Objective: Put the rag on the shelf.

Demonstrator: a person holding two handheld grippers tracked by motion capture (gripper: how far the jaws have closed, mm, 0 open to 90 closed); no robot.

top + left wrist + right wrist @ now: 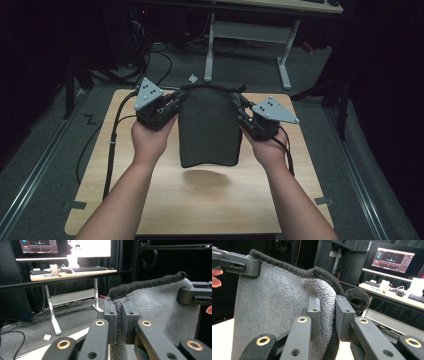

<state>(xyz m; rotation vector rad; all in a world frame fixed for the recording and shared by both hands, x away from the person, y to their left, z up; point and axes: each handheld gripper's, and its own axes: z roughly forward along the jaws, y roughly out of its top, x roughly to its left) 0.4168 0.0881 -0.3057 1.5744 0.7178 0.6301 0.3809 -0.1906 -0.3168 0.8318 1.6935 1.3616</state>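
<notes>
Above the pale wooden surface [200,200], the left claw [172,102] and right claw [242,112] are each clamping a top corner of the dark grey terry-cloth towel [207,130], holding it hanging spread, seemingly for folding.

A towel [208,127] hung above the middle of the table [200,210], clear of its top, between the left gripper [173,102] and right gripper [243,112] at its upper corners.
</notes>
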